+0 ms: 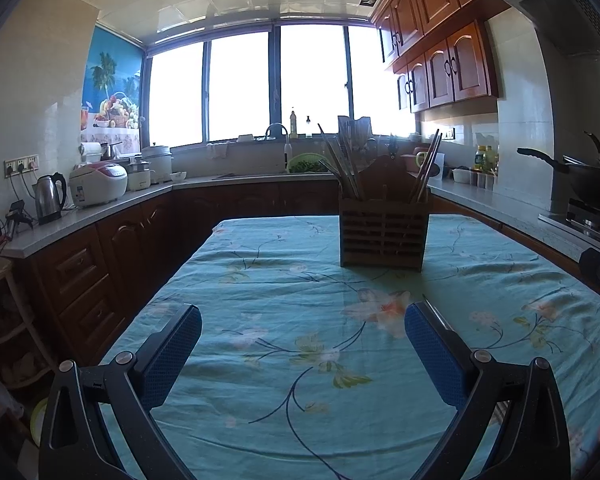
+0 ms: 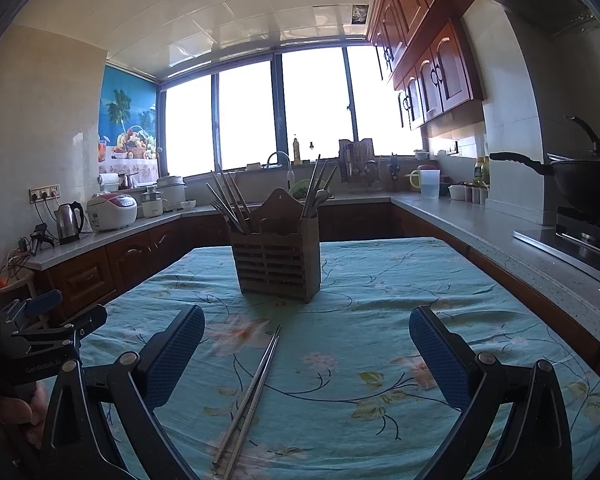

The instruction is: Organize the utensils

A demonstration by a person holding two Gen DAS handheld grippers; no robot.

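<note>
Two tongs hover over a worktop (image 1: 268, 264) covered by a teal flowered cloth. Going from left to right, the left tongs (image 1: 303, 338) come first: their blue-padded fingers are spread wide with nothing between them. Their camera shows only bare cloth between the pads, and a thin metal tip (image 1: 429, 303) just beside the right-hand pad; I cannot tell whether it touches. The wooden utensil holder (image 1: 384, 232) stands upright farther back, right of centre, with chopsticks (image 1: 342, 164) sticking out of its left and right compartments.

From the right tongs (image 2: 307, 340), also spread wide and holding nothing, the same holder (image 2: 276, 256) sits left of centre. Only this camera shows the pair of metal chopsticks (image 2: 252, 396) plainly: they lie flat on the cloth between the pads, nearer the left-hand one, pointing toward the holder but well short of it. At the left edge the other tool (image 2: 40, 332) and a hand (image 2: 16, 408) appear.
</note>
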